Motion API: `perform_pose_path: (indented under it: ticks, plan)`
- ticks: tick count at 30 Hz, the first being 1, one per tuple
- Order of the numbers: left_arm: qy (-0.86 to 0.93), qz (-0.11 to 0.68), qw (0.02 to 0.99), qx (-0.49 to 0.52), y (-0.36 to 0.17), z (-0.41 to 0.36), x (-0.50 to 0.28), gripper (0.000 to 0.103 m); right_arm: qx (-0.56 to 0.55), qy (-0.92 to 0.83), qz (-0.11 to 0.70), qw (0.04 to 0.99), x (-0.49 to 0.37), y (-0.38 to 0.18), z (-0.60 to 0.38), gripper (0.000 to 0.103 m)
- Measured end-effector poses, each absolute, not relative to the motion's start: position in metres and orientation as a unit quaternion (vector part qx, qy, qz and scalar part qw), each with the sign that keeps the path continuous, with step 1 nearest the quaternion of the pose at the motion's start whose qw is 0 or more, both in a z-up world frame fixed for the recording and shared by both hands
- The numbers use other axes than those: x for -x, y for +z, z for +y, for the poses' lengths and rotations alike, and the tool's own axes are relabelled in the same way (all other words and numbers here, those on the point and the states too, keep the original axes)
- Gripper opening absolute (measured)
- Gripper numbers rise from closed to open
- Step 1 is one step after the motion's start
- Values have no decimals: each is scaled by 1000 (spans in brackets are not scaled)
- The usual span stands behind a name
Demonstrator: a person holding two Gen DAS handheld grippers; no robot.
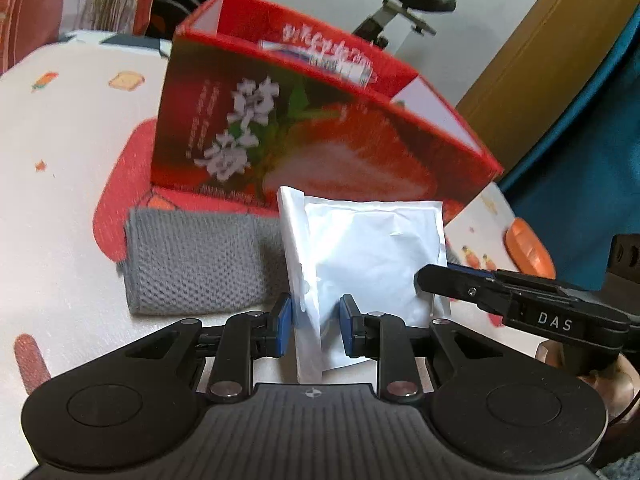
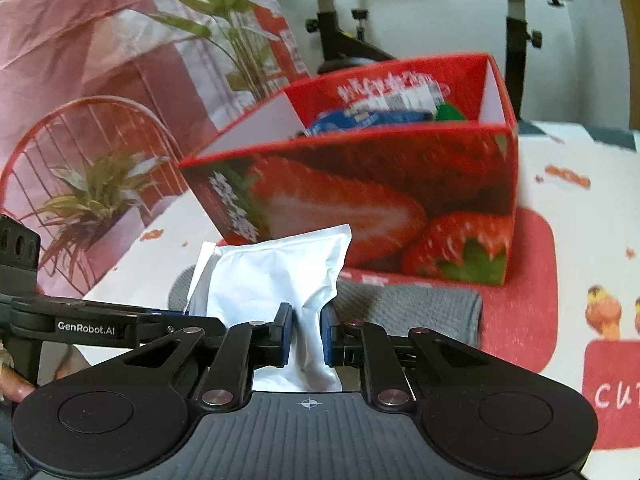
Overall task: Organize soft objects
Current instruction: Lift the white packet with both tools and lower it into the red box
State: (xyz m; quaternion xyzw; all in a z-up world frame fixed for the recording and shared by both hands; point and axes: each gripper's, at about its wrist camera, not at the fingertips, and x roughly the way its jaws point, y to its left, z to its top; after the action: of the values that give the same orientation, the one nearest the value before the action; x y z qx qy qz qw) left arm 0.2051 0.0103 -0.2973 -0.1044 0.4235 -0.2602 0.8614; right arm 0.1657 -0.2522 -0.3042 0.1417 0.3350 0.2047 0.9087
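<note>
A white soft pouch (image 1: 360,248) is held up just above the table, in front of a red strawberry-print box (image 1: 320,120). My left gripper (image 1: 316,320) is shut on its near left edge, blue pads pressing the folded side. From the right, my right gripper (image 1: 424,280) pinches the pouch's right edge. In the right wrist view the right gripper (image 2: 307,332) is shut on the pouch (image 2: 272,276), and the left gripper (image 2: 200,318) reaches in from the left. A grey knit cloth (image 1: 192,264) lies folded behind the pouch, against the box (image 2: 380,200).
The open box holds a blue packet (image 2: 360,116) and other wrappers. The table wears a white cloth with red patches (image 2: 536,280). A potted plant (image 2: 92,196) and a red wire chair (image 2: 92,120) stand at the left; an exercise bike (image 1: 412,4) stands behind.
</note>
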Motion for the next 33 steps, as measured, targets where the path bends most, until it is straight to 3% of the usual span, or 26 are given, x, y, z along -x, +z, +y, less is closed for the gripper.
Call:
perform_pose_path:
  ticks: [15,23,33]
  plan:
    - [-289,294,907,89,-210,10,-204,27,-110,220,239,939,-179,-217,-259,14]
    - [-280,246,926,57,-179,-10,-250,27,-94,204,224,948,-231,-179,-261,14]
    - [-274,314,908,49,-195,-38,-342,27,-115,150,291,938,-319,-198,-277,14]
